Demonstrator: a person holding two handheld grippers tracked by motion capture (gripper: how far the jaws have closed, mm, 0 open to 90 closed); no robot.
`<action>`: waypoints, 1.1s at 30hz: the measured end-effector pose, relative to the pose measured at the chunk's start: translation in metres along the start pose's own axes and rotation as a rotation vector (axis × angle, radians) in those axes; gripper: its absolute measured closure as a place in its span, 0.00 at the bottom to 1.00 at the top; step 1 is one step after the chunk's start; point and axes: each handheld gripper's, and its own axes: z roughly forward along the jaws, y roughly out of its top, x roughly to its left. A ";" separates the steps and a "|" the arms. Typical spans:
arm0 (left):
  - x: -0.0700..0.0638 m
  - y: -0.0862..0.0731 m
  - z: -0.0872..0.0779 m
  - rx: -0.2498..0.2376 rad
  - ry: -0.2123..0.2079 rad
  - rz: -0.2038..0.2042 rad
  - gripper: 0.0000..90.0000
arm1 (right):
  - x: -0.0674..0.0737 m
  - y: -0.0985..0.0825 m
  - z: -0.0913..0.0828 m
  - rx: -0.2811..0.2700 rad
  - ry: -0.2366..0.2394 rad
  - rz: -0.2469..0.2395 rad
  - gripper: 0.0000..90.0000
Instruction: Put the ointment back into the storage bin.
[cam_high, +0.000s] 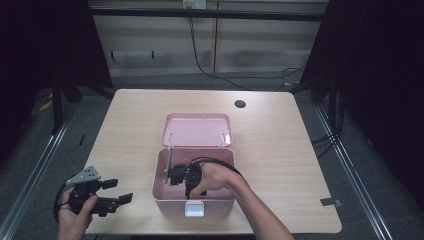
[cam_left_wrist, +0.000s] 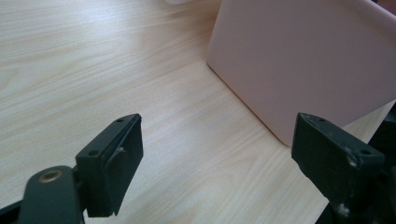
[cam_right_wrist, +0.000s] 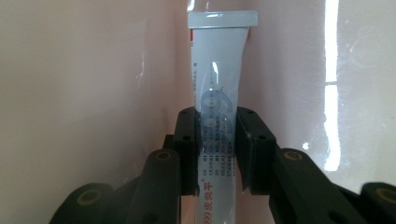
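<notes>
Tube is pinched by the right gripper inside the pink box. Left gripper, beside the box, has its jaws spread wide.

Between the black right hand-held gripper jaws, a white tube bears blue circles and red lettering; the box around it is pale pink.

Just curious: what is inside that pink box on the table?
Inside the pink box the right gripper holds a white tube against the pink wall. The hand covers much of the floor, so anything else there is hidden.
</notes>
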 end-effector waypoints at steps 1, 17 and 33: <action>0.000 0.000 0.000 0.000 0.000 0.000 0.19 | 0.000 0.000 0.000 0.000 0.000 0.000 0.80; 0.000 0.000 0.000 -0.002 -0.002 -0.003 0.19 | -0.004 0.000 0.006 0.010 -0.016 0.034 0.78; 0.000 0.000 0.000 0.000 -0.003 -0.001 0.19 | 0.000 -0.003 -0.007 -0.039 -0.028 0.030 0.76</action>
